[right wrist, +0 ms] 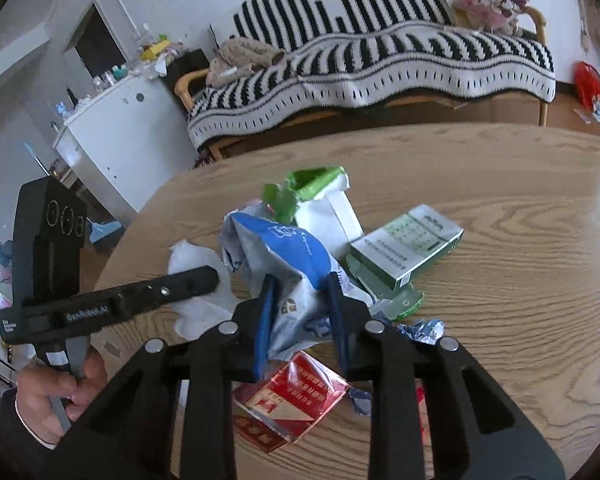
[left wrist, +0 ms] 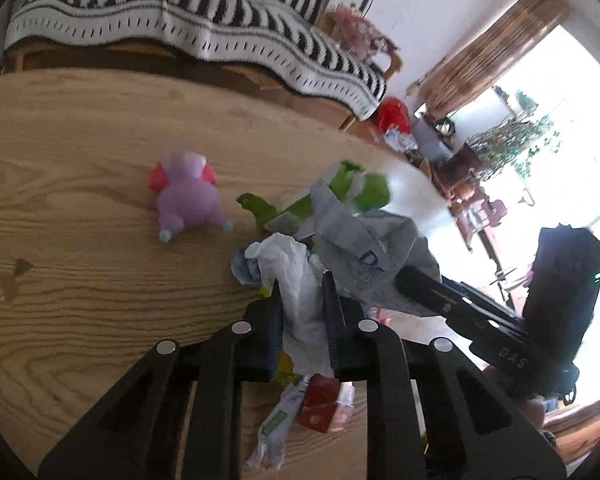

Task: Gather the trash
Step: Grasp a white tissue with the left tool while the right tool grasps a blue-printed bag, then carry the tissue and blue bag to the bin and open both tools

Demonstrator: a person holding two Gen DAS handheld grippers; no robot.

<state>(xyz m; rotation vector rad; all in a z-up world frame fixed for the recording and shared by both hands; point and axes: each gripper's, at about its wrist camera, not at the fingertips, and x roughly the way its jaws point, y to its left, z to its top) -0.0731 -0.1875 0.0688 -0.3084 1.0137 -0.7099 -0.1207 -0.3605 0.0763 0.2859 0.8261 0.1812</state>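
We see the left gripper point(left wrist: 302, 294) clamped on a white tissue point(left wrist: 300, 300) and the right gripper point(right wrist: 300, 292) pinching a blue-and-white wrapper point(right wrist: 284, 264); a green box point(right wrist: 406, 246) lies at two o'clock on the table point(right wrist: 500, 340).

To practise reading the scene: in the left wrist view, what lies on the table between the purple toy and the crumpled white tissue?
In the left wrist view, bare wood table separates the purple toy from the white tissue.
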